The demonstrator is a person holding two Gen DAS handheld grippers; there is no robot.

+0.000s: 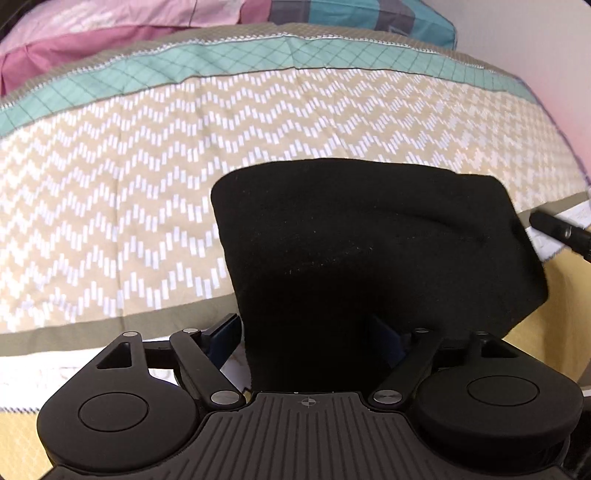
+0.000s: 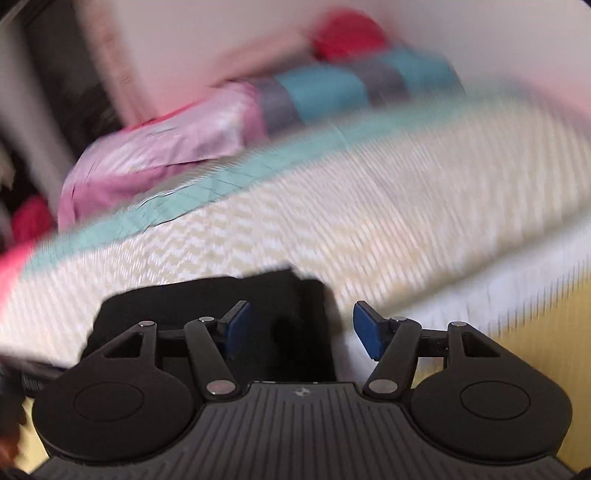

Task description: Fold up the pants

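The black pants (image 1: 369,251) lie folded into a thick block on the patterned bedspread (image 1: 110,206). In the left wrist view the near end of the pants fills the space between the blue fingers (image 1: 225,339) of my left gripper (image 1: 306,336), whose jaws stand wide apart around the cloth. The right wrist view is blurred. My right gripper (image 2: 301,328) is open, with blue pads (image 2: 365,332) apart, and the pants (image 2: 207,302) lie under and beyond its left finger. A black gripper tip (image 1: 561,230) shows at the right edge of the left view, beside the pants.
Pink pillows (image 1: 92,33) and a teal and grey checked pillow (image 1: 354,14) lie at the head of the bed. A pale wall (image 1: 535,55) runs along the right. A yellow sheet (image 1: 554,332) borders the bedspread near me.
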